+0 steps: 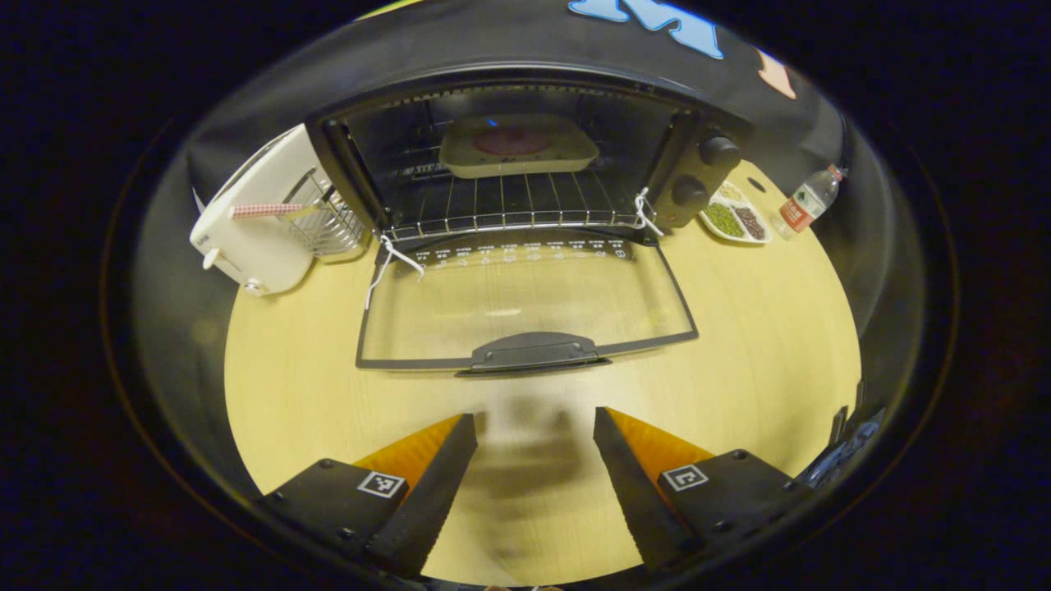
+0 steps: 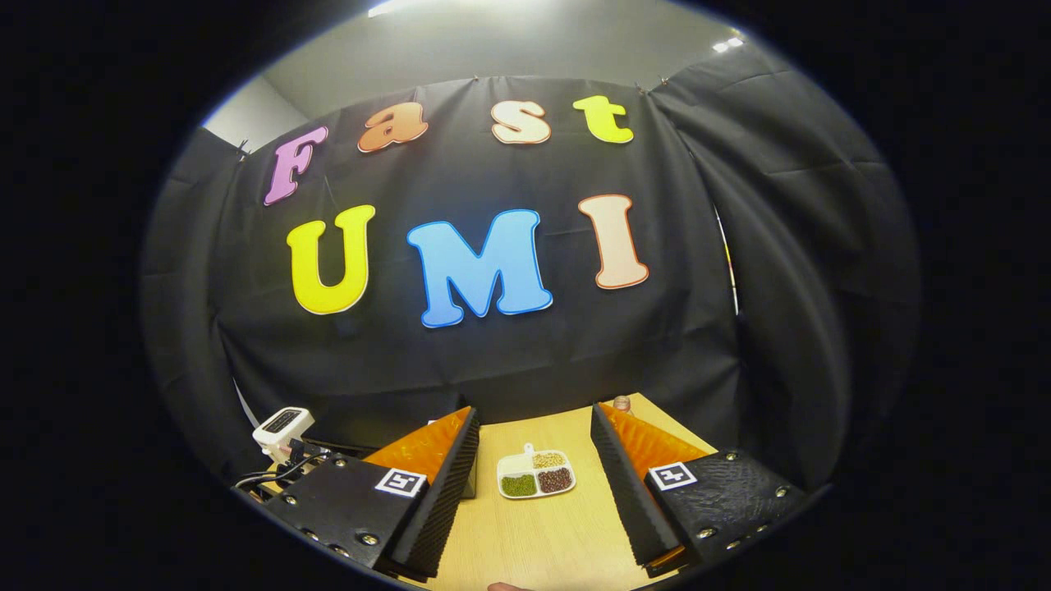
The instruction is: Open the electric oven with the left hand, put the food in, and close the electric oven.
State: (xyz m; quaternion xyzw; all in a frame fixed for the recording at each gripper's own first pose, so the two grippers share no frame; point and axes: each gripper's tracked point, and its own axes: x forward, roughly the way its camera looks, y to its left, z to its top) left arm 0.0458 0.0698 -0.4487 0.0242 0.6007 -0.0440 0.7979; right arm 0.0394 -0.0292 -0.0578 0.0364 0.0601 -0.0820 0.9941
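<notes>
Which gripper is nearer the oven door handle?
Left. The left gripper hovers open just before the door handle; the right gripper faces the compartment dish, off to the side.

You have a white toaster [image 1: 254, 230] at the table's [image 1: 764, 345] left, a divided bean dish [image 1: 733, 220] and a water bottle [image 1: 809, 202] at its right.

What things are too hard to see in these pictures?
1. Food on the tray, left gripper view: a dark round patch, too dim and small to name.
2. Knob markings on the oven, same view: too small.
3. Bottle label: too small.
4. White device, right gripper view: partly hidden behind the right gripper, so unidentifiable.
</notes>
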